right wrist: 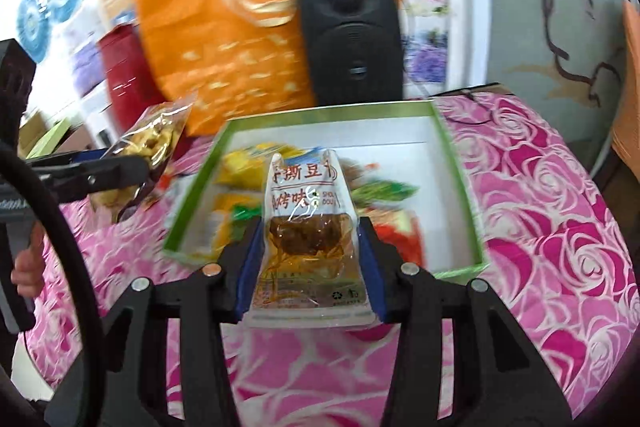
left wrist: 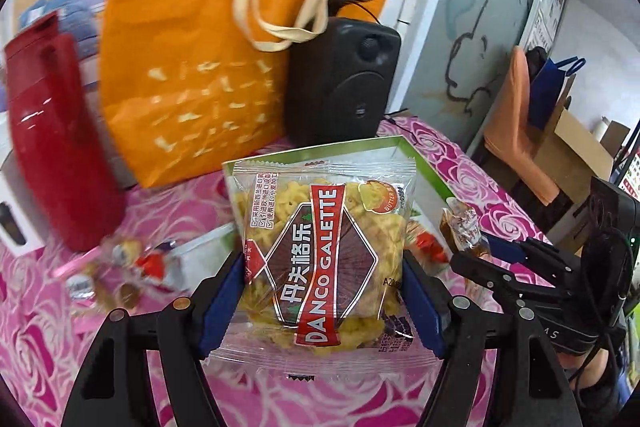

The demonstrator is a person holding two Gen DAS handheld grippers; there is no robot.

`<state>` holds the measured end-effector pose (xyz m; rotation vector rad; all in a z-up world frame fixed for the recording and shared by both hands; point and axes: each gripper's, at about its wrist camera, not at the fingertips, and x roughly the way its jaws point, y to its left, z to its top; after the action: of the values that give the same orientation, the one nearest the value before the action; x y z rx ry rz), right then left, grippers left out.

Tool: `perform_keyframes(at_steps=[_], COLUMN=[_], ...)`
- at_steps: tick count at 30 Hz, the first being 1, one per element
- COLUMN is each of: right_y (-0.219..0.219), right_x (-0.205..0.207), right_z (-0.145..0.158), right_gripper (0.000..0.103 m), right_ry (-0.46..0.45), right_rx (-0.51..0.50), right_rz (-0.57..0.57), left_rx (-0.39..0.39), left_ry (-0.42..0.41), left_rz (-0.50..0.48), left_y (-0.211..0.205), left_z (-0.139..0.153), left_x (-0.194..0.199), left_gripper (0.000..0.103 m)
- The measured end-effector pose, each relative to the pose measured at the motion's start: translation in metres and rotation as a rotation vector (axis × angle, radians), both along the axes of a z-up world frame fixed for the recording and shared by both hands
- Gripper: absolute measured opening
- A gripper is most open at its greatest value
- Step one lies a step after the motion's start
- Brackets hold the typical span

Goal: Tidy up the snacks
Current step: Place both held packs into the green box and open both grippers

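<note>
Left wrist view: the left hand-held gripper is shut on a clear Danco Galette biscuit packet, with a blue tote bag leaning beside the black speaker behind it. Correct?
Not quite. The tote bag is orange with cream handles, not blue, as the left wrist view shows. The rest holds: the left hand-held gripper is shut on the clear Danco Galette biscuit packet, and the black speaker stands behind.

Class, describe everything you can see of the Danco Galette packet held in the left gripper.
The Danco Galette packet is a clear plastic wrapper with crimped ends, showing yellow ridged biscuits inside. A dark hexagonal label with a red band reads "DANCO GALETTE", beside Chinese characters and a small "BUTTER" badge. It looks sealed. The left gripper clamps it between blue pads at its two sides, lifted above the pink tablecloth, in front of the green-rimmed box. Seen from the right wrist, it hangs left of that box.
</note>
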<state>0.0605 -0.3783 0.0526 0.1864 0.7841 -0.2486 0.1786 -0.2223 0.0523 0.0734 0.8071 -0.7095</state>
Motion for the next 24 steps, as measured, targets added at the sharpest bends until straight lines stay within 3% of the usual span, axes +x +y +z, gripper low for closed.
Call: perform_keyframes(at_steps=[4,12,15,16,17,21,24], right_y=[-0.028,-0.064,-0.065,-0.064,-0.063,-0.053,-0.052], right_x=[0.014,0.050,0.061,0.063,0.062,0.051,0.046], right_z=[-0.005,-0.029,-0.037,-0.040,-0.042,-0.043,-0.043], right_gripper=[0.048,0.051,0.070,0.094,0.102,0.102,0.102], right_ry=[0.001,0.016,0.015,0.037,0.044,0.023,0.027], right_rx=[-0.010,-0.058,-0.148,-0.170,-0.183,-0.217,-0.208], right_rz=[-0.024,-0.051,-0.038,-0.027,-0.019,0.020,0.007], left_rx=[0.035,0.059,0.031,0.032,0.043,0.114,0.125], left_ry=[-0.007,0.023,0.025,0.037,0.039,0.012,0.004], left_rz=[-0.017,-0.007,0.004,0.007,0.020,0.044,0.055], left_y=[-0.038,-0.068,-0.069,-0.069,-0.066,-0.061,-0.057], left_z=[-0.006,-0.029,-0.037,-0.039,-0.042,-0.049,-0.048], left_x=[0.016,0.042,0.051,0.054,0.056,0.058,0.056], left_gripper=[0.076,0.077,0.084,0.087,0.088,0.088,0.088])
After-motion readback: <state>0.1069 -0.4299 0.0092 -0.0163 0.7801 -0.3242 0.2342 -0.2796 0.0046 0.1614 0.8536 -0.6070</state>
